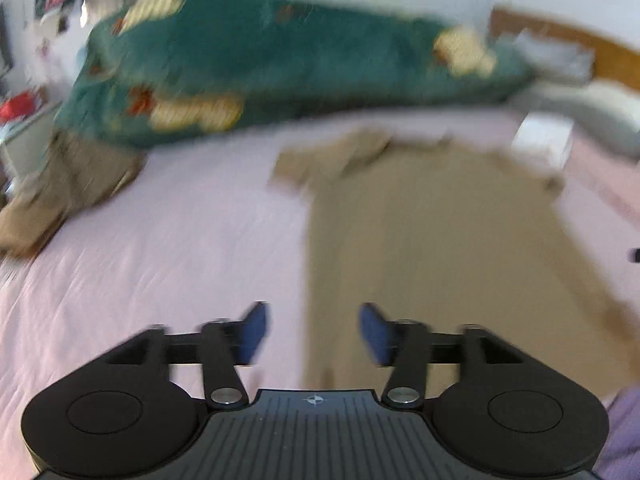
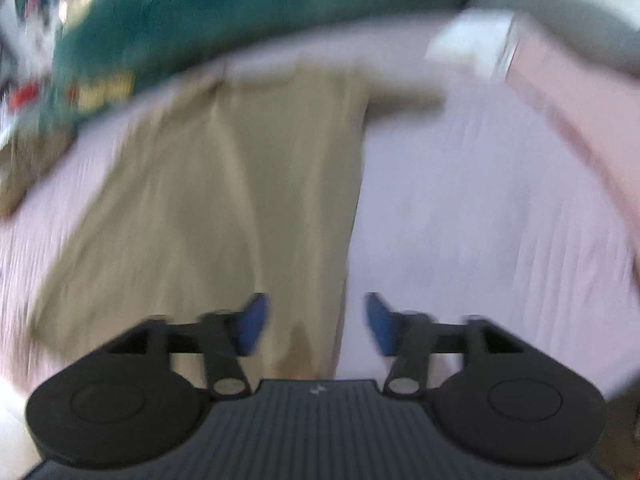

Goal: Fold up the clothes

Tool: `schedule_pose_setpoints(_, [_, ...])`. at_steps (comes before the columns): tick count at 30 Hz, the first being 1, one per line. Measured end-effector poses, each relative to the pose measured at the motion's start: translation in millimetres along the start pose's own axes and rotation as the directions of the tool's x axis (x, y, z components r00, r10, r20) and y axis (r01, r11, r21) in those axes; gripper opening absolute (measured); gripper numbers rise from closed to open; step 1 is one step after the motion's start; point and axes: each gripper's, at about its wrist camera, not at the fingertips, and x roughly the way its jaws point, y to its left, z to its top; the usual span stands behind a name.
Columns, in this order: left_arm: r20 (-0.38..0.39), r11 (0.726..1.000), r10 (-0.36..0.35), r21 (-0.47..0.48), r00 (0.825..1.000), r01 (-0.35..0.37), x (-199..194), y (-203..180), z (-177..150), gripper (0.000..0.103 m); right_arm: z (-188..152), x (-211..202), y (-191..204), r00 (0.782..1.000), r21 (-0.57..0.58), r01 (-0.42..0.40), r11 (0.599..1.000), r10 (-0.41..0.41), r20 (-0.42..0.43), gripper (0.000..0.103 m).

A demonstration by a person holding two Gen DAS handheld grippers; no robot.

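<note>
A tan shirt (image 1: 432, 240) lies spread flat on a pale pink bedsheet (image 1: 160, 248), its collar end toward the far side of the bed and a short sleeve (image 1: 296, 168) sticking out to one side. In the right wrist view the same shirt (image 2: 224, 200) runs lengthwise, its near edge just under the fingers. The left gripper (image 1: 314, 332) hangs above the shirt's near edge with jaws apart and nothing between the blue pads. The right gripper (image 2: 316, 322) is likewise released and empty. Beyond the shirt lies a green patterned blanket (image 1: 280, 60), with a brown garment (image 1: 68, 184) heaped beside it. Both views are blurred.
</note>
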Motion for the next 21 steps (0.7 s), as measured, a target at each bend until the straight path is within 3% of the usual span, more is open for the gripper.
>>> schedule_pose_setpoints(1, [0.037,1.0,-0.025,0.013,0.999,0.025,12,-15,10,0.065,11,6,-6,0.998,0.01,0.015,1.0,-0.016,0.058,0.081])
schedule_pose_setpoints(4, [0.075,0.998,-0.068,0.017,0.995,0.067,63,-58,22,0.066,44,43,-34,0.99,0.06,0.081,0.995,-0.087,0.111,0.082])
schedule_pose_setpoints(7, [0.016,0.996,-0.089,-0.015,0.996,0.089,122,-94,14,0.066,67,85,-66,0.984,0.138,0.111,0.984,-0.128,0.123,0.082])
schedule_pose_setpoints(12, [-0.131,0.996,-0.058,-0.076,0.99,0.048,185,-120,-21,0.066,88,151,-104,0.983,0.255,0.123,0.959,-0.154,0.103,0.082])
schedule_pose_setpoints(18, [-0.093,0.999,-0.034,0.023,0.995,0.037,196,-123,-38,0.092,112,223,-111,0.983,0.232,0.144,0.962,-0.165,0.076,0.081])
schedule_pose_setpoints(19, [-0.095,0.999,-0.027,0.018,0.995,0.029,198,-121,-38,0.096,115,228,-105,0.983,0.192,0.151,0.97,-0.168,0.075,0.079])
schedule_pose_setpoints(21, [-0.093,1.0,-0.024,-0.003,0.995,0.024,200,-119,-34,0.101,120,233,-92,0.984,0.096,0.158,0.983,-0.164,0.068,0.056])
